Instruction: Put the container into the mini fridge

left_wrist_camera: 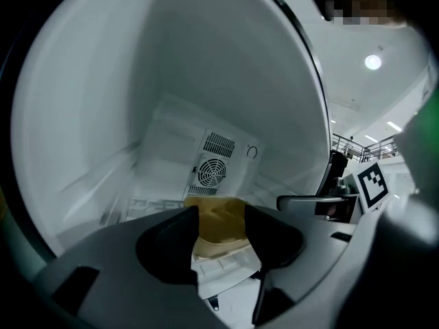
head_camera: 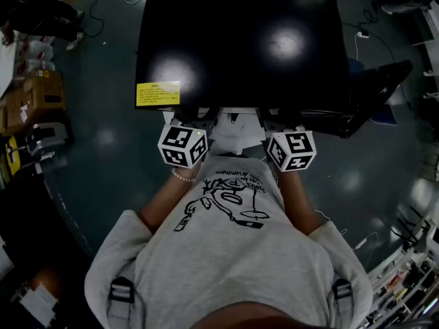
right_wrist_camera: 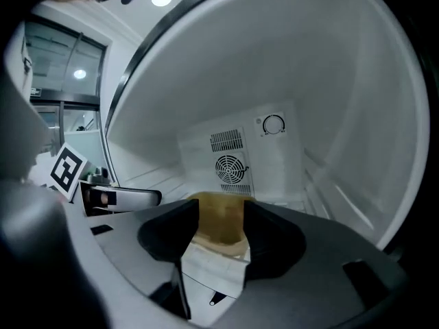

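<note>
Dark glossy floor [head_camera: 103,149] surrounds the black mini fridge [head_camera: 240,46] with its white interior. The fingers of the left gripper [left_wrist_camera: 221,233] and right gripper [right_wrist_camera: 221,230] pinch the tan-and-white plastic container [left_wrist_camera: 218,218] from either side. They hold it inside the cavity, short of the far round fan vent [left_wrist_camera: 211,172], likely to keep it level.

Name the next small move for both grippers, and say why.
Probably ease both forward together: the left gripper and right gripper are each clamped on the yellowish container, the mini fridge stands open ahead, and its rear fan lies beyond the container.
</note>
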